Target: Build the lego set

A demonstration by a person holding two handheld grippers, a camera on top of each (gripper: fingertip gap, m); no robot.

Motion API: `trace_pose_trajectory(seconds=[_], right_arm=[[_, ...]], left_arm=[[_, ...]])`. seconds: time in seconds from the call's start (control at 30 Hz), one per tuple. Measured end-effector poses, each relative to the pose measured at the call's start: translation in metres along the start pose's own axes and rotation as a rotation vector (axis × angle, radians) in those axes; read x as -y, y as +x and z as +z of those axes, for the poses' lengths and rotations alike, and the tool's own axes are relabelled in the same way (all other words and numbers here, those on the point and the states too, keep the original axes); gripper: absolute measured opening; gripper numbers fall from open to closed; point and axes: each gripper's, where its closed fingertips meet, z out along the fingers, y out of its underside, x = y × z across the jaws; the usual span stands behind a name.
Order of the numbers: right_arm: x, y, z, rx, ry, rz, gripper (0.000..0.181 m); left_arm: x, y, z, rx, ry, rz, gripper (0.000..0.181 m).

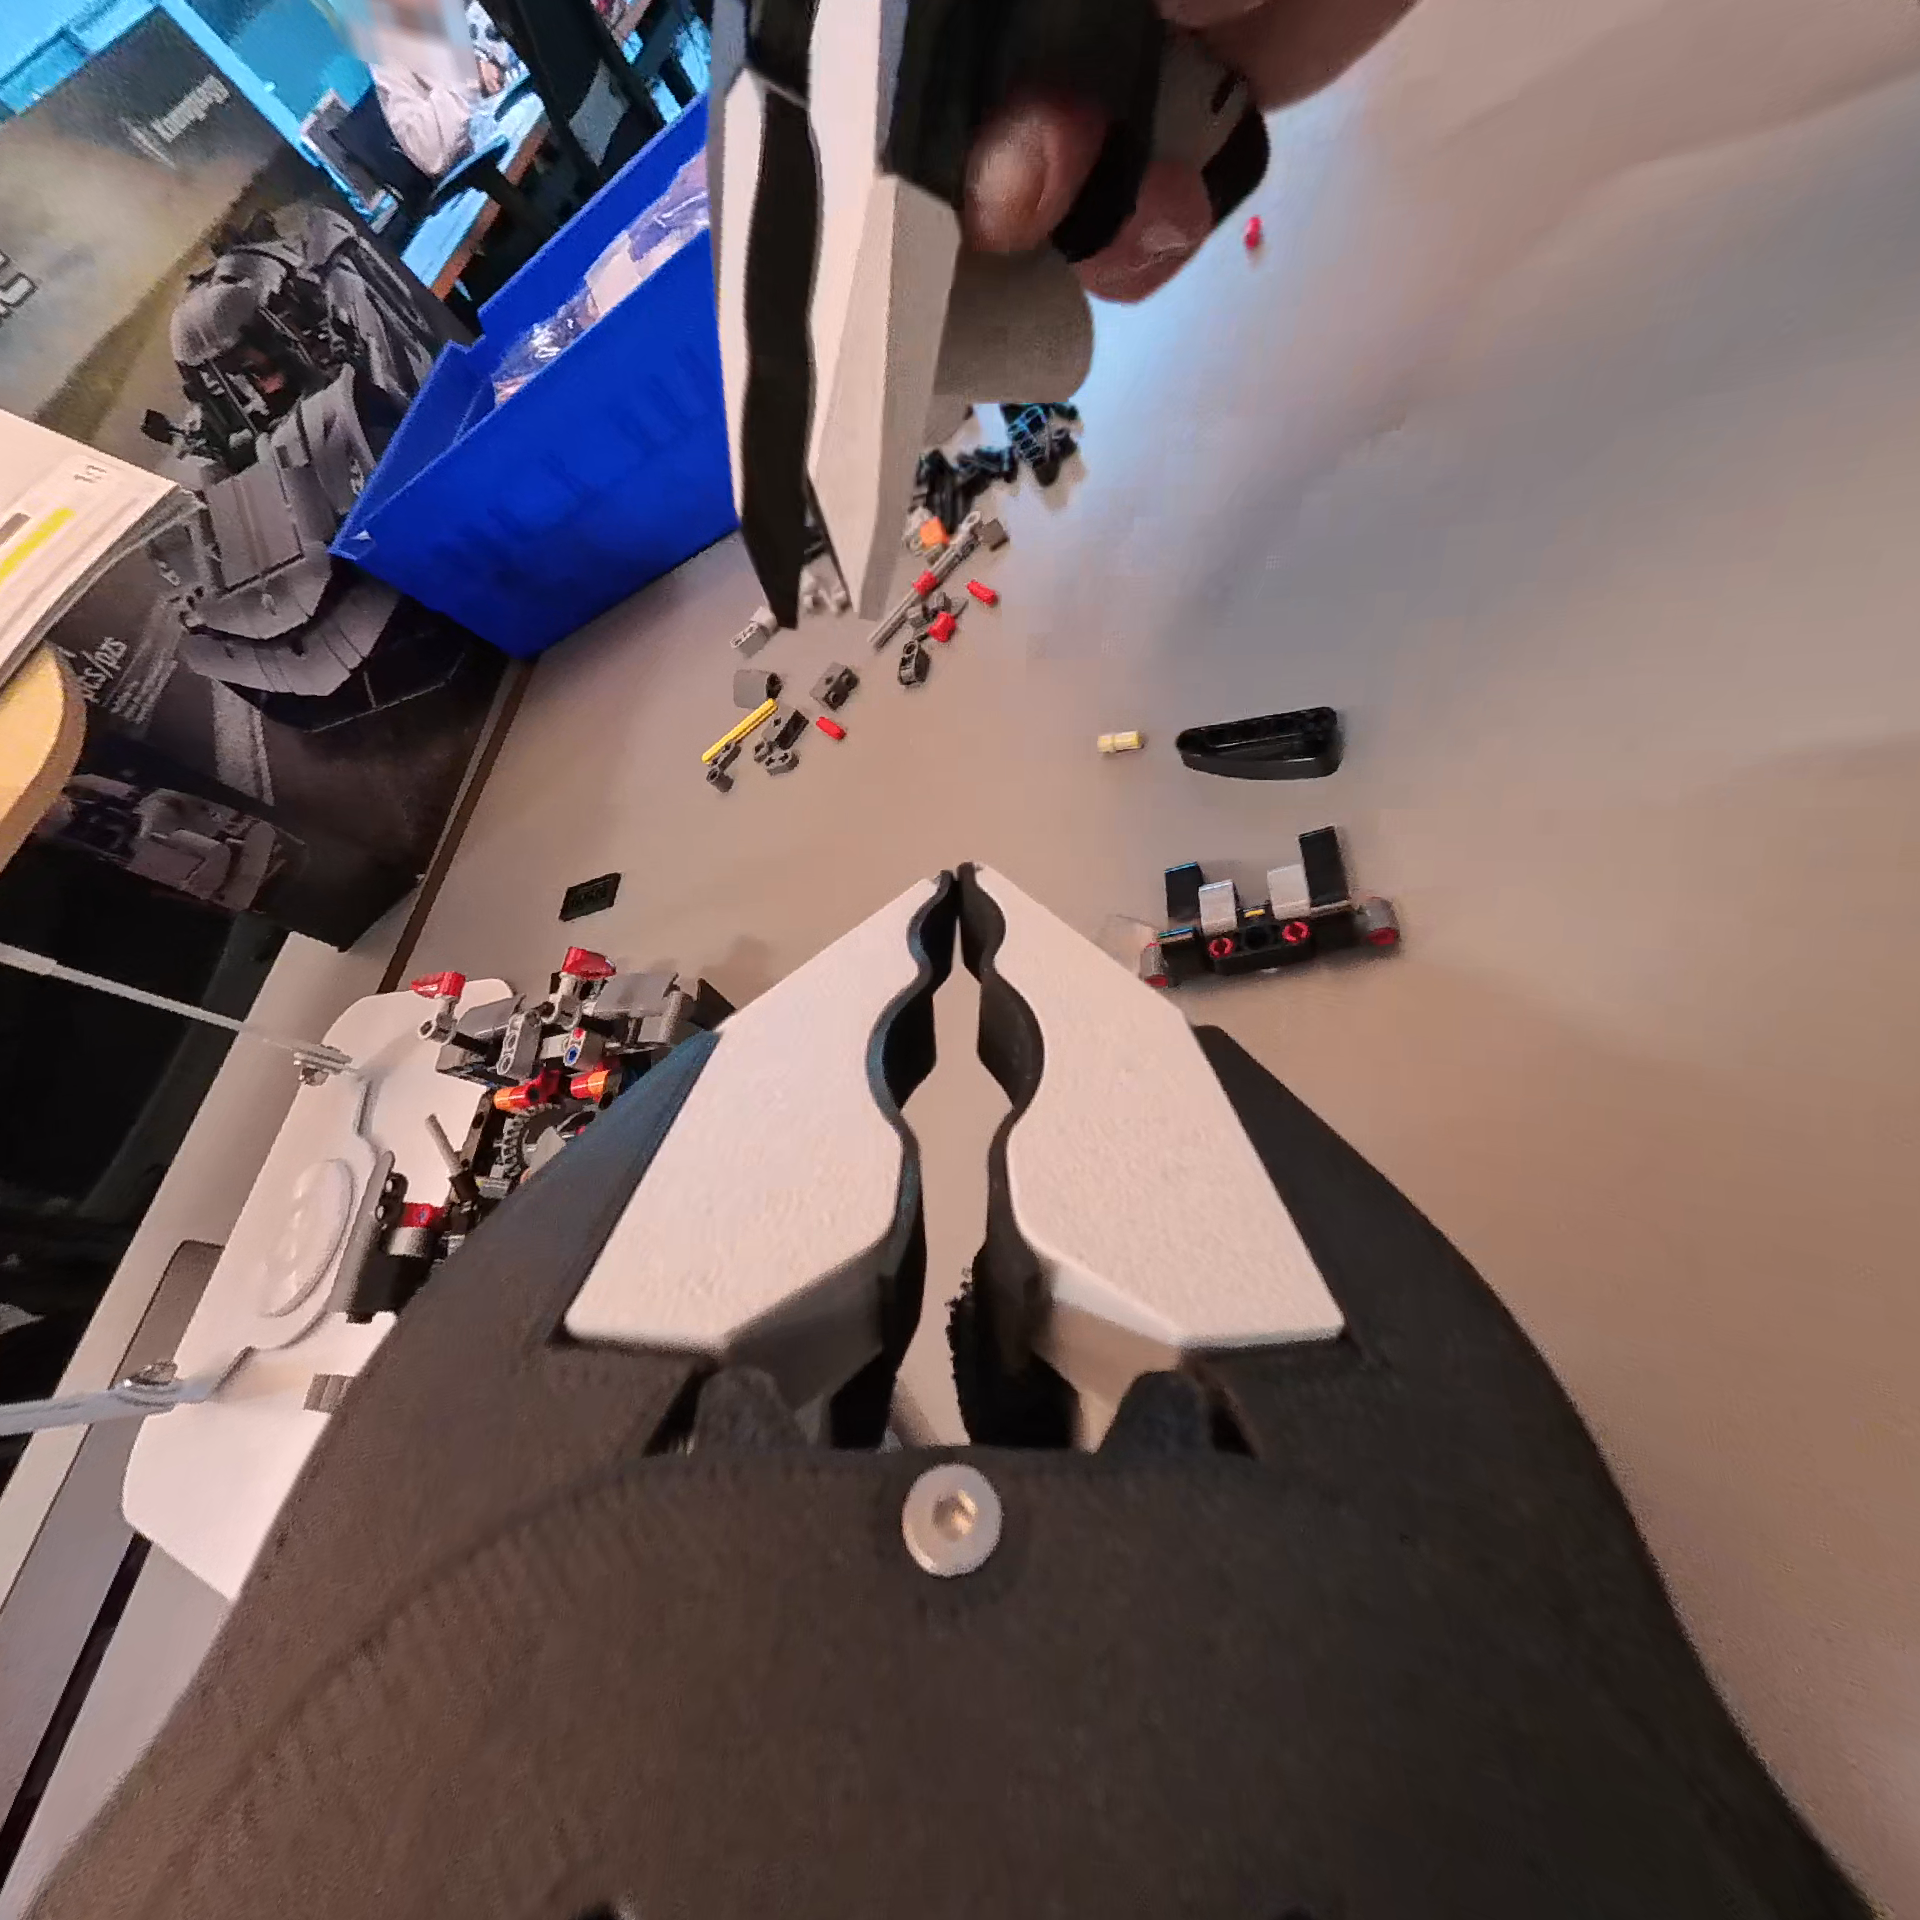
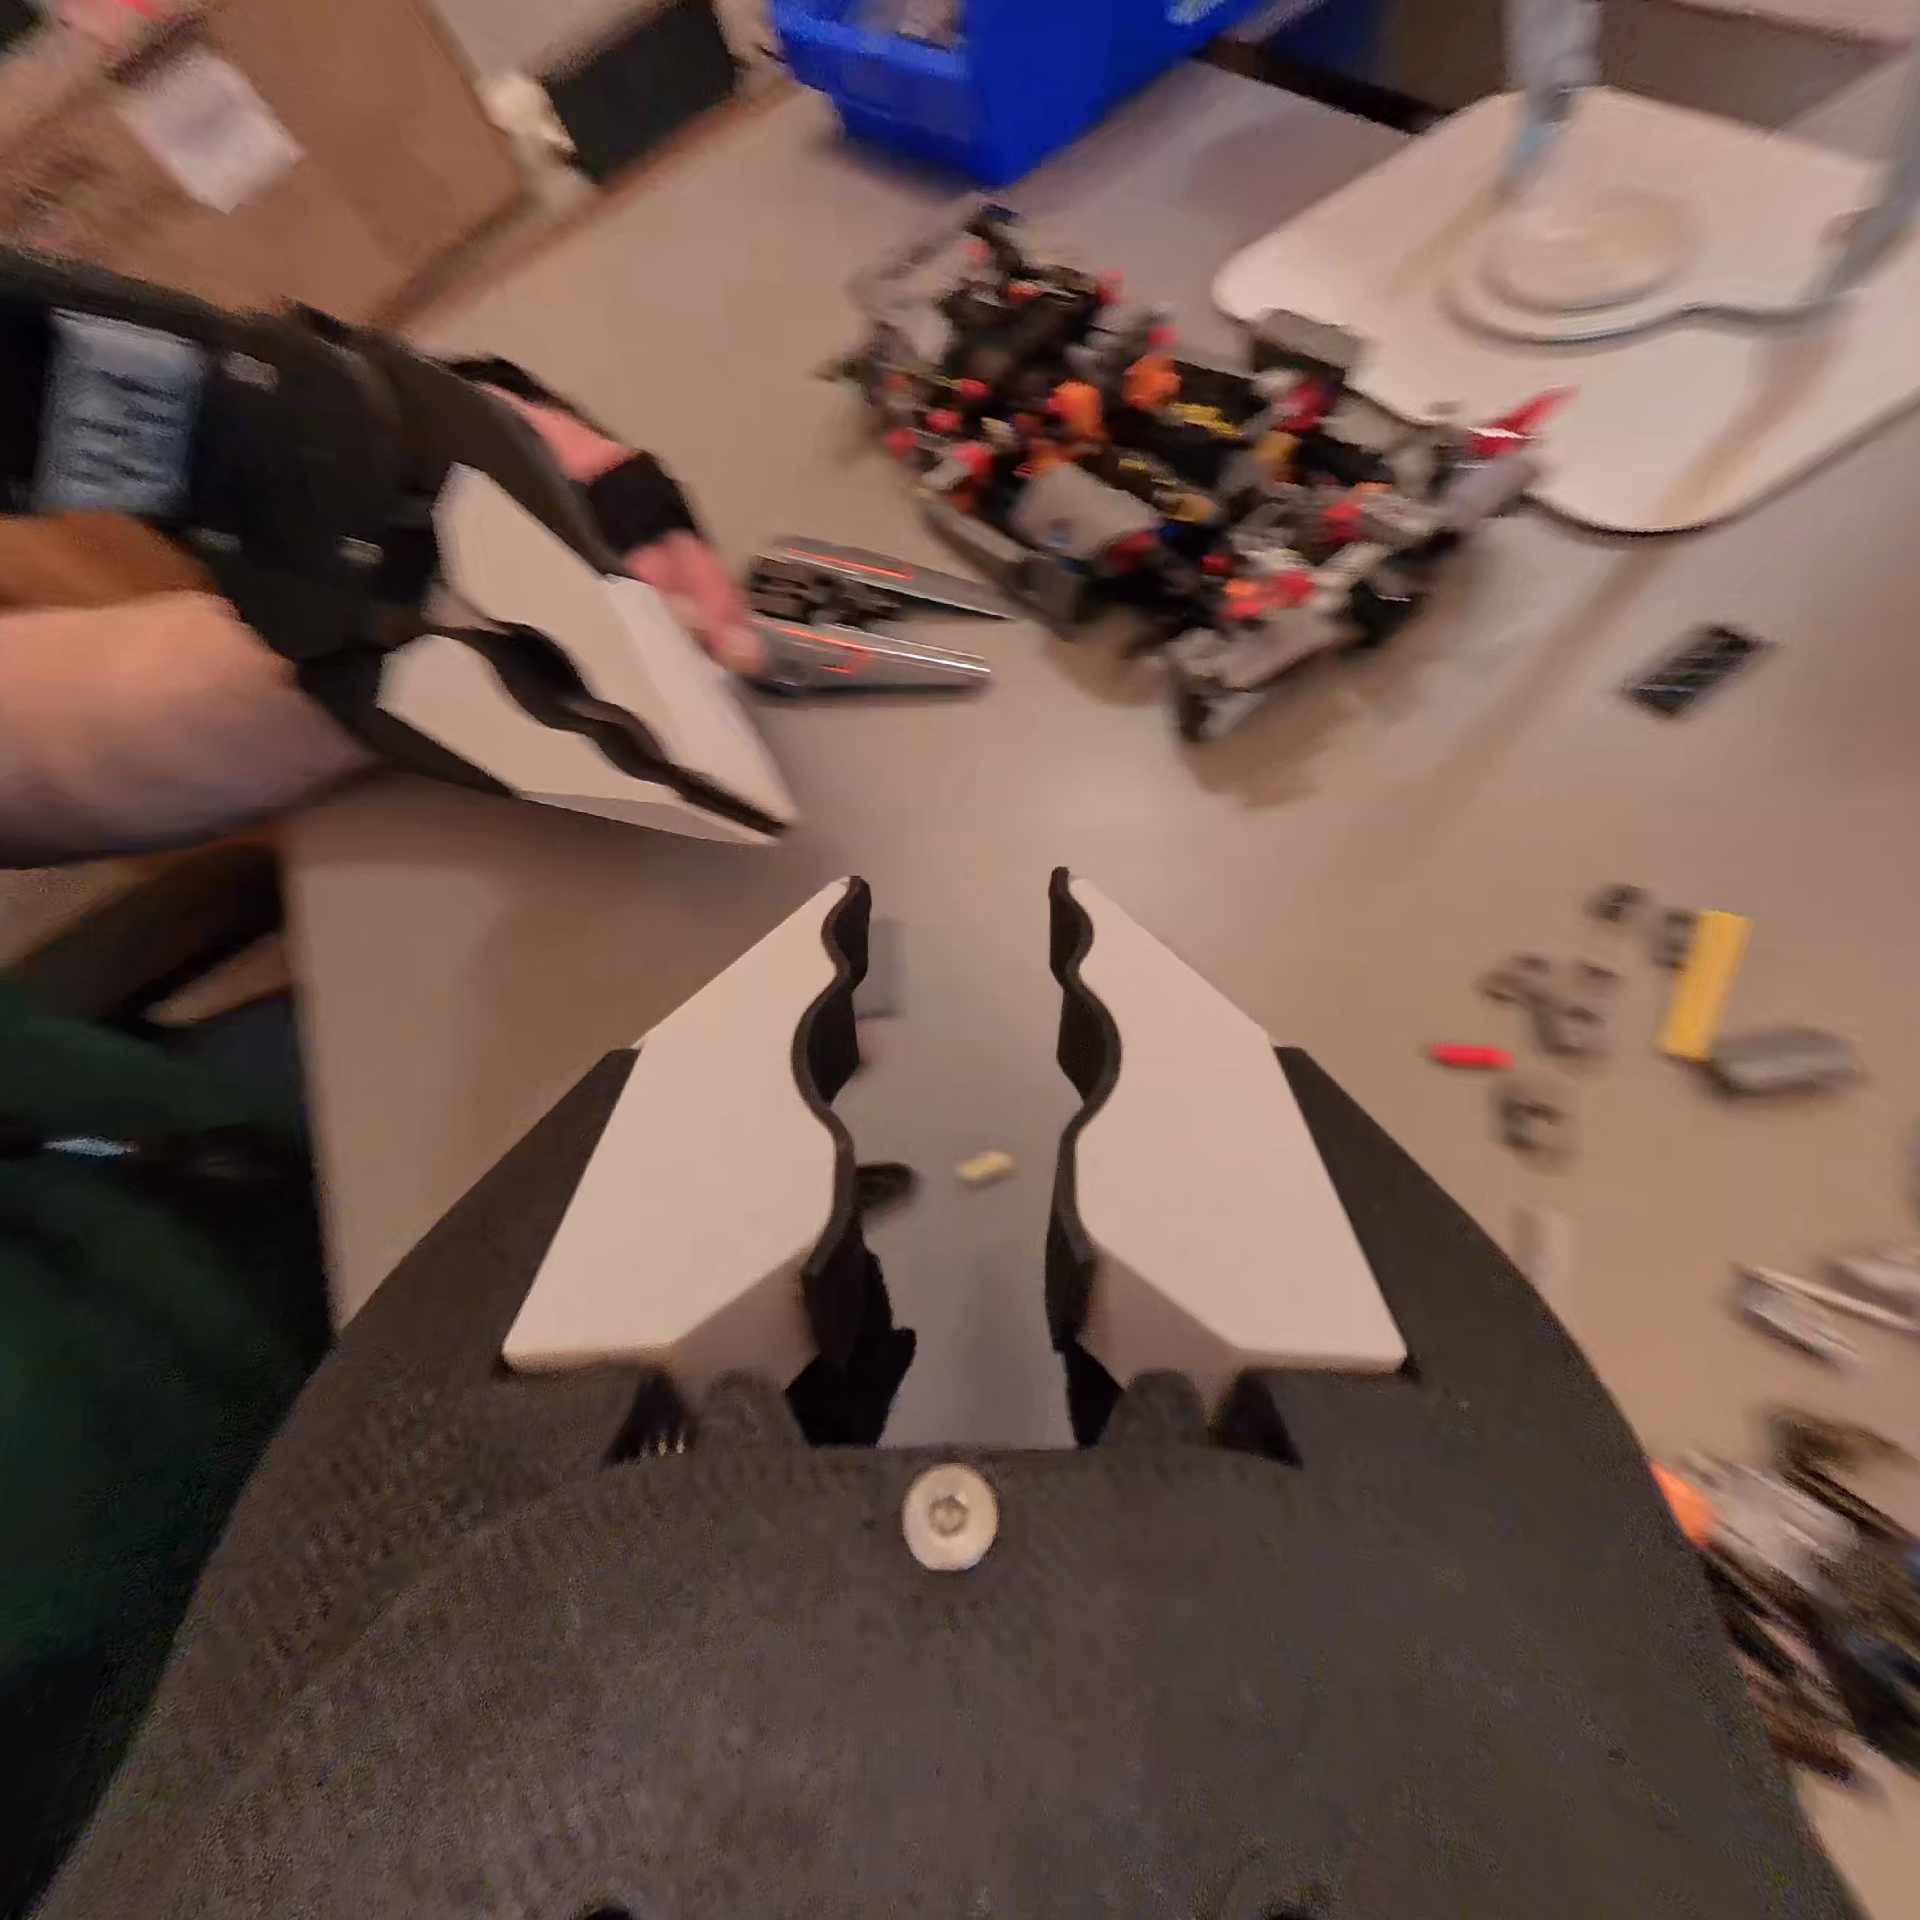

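My left gripper is shut and empty, held above the grey table. Ahead of it to the right sit a small black sub-assembly with red pins, a black curved piece and a cream pin. The big half-built model lies to its left. My right gripper is open and empty, with the cream pin on the table below its gap. The model lies beyond it, next to silver wedge parts. The left gripper also shows there, and the right gripper hangs point-down in the left wrist view.
Loose small parts lie scattered mid-table, with a yellow piece and red pin to the right. A blue bin, the set's box, a booklet and a white stand base line the far edge. Left tips to right tips: about 7 cm. Left tips and right tips are each some 10 cm from the cream pin. The left camera catches it too, in the left wrist view.
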Motion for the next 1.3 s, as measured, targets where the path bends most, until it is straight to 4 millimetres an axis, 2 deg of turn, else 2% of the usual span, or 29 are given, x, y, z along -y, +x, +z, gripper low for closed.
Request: trace_pose_trajectory(seconds=[0.1,0.17,0.27,0.47,0.53,0.63,0.73,0.87,1.0,1.1,1.3], right_arm=[[-0.003,0.041,-0.002,-0.208,-0.089,-0.093,0.036],[-0.002,0.064,0.005,-0.290,-0.153,-0.123,0.036],[0.008,0.084,0.028,-0.312,-0.220,-0.153,0.041],[0.024,0.147,0.072,-0.382,-0.293,-0.080,0.039],[0.022,0.168,0.084,-0.416,-0.331,-0.078,0.036],[0.017,0.181,0.102,-0.401,-0.362,-0.026,0.034],[0.016,0.188,0.105,-0.435,-0.378,-0.033,0.021],[0.013,0.185,0.103,-0.430,-0.392,-0.059,0.009],[0.004,0.167,0.097,-0.379,-0.399,-0.056,0.008],[-0.010,0.138,0.087,-0.313,-0.427,-0.063,0.008],[-0.041,0.063,0.071,-0.207,-0.440,-0.111,0.007]], left_arm=[[-0.001,-0.002,0.002,0.004,0.001,-0.009,0.000],[-0.002,-0.002,0.003,0.005,-0.003,-0.010,0.000],[-0.005,-0.003,0.004,0.007,-0.012,-0.009,0.000],[-0.007,-0.009,0.000,0.027,-0.007,-0.021,0.000],[-0.008,-0.012,-0.001,0.032,-0.009,-0.026,0.000],[-0.008,-0.012,-0.002,0.034,-0.006,-0.027,0.000],[-0.008,-0.012,-0.002,0.034,-0.006,-0.023,0.000],[-0.007,-0.010,-0.001,0.027,-0.003,-0.024,0.000],[-0.004,-0.009,-0.002,0.029,0.000,-0.016,0.000],[-0.005,-0.010,-0.002,0.034,-0.002,-0.012,0.000],[-0.005,-0.010,-0.001,0.036,-0.006,-0.014,0.000]])
